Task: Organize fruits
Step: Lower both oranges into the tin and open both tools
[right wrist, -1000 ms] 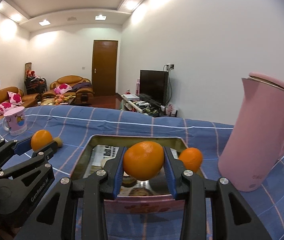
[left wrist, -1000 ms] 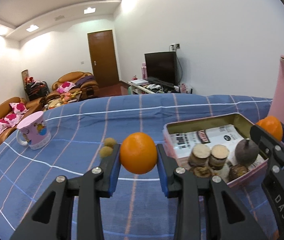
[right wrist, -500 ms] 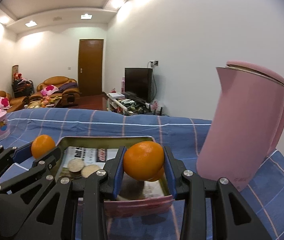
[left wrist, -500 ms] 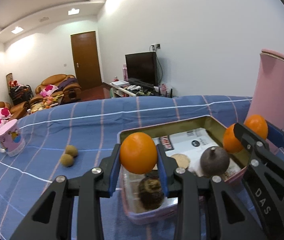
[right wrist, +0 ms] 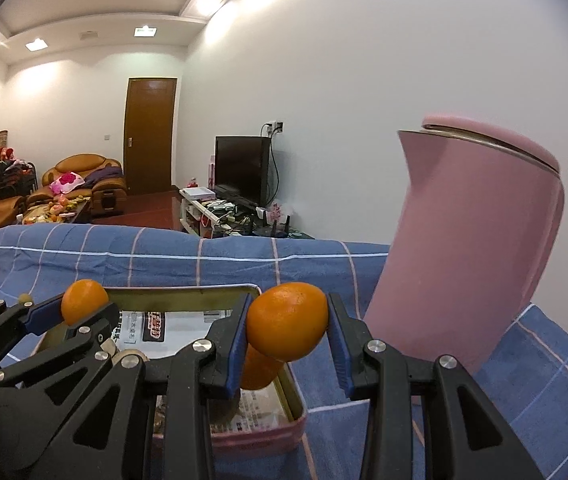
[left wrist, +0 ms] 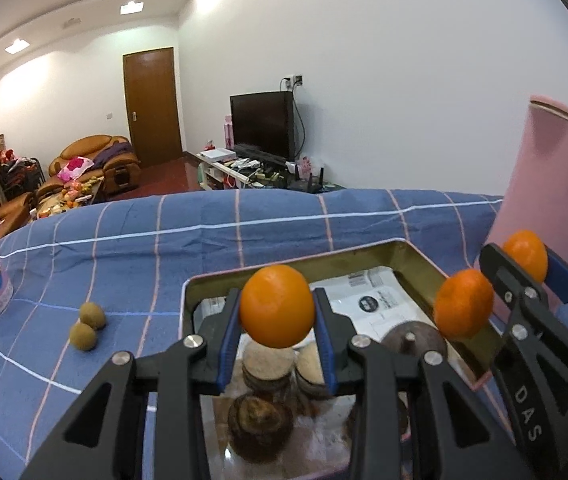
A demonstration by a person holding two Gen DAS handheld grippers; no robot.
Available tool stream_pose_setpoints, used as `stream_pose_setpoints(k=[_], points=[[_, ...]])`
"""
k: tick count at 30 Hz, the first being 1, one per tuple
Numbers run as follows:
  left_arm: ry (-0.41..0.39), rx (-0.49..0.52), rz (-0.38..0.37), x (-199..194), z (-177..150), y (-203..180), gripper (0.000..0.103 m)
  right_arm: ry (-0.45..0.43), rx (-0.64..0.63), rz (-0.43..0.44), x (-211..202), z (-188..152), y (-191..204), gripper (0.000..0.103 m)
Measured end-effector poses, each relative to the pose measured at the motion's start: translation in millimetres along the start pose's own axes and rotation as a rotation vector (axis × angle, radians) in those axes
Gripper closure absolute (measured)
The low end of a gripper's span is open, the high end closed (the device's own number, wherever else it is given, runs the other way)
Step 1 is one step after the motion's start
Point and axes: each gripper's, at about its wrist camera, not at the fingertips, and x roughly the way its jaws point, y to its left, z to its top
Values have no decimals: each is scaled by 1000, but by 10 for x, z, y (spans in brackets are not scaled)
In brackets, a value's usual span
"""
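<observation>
Clamping oranges — both tongs (left wrist: 278,334) (right wrist: 287,346).

Orange fruit (left wrist: 277,306) sits between the blue pads (left wrist: 228,338) of a black hand-held gripper (left wrist: 278,344). Beneath lies a blue cloth (left wrist: 124,248) checked with white and pink lines. Right stands a pink kettle (right wrist: 471,256); below, a pink-sided tin (right wrist: 260,436).

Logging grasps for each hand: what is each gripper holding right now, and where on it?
The left gripper clamps an orange across its middle. The right gripper clamps another orange likewise, pads on opposite sides.
</observation>
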Motion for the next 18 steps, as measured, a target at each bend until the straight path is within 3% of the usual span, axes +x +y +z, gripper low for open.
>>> stream_pose_setpoints(k=[9,18], points=[[53,-40,-27,202,72,130,67,4,-20,20,204,92,108,64],[100,-34,-60,281,72,137,67,107,3,226,462,109,127,64]])
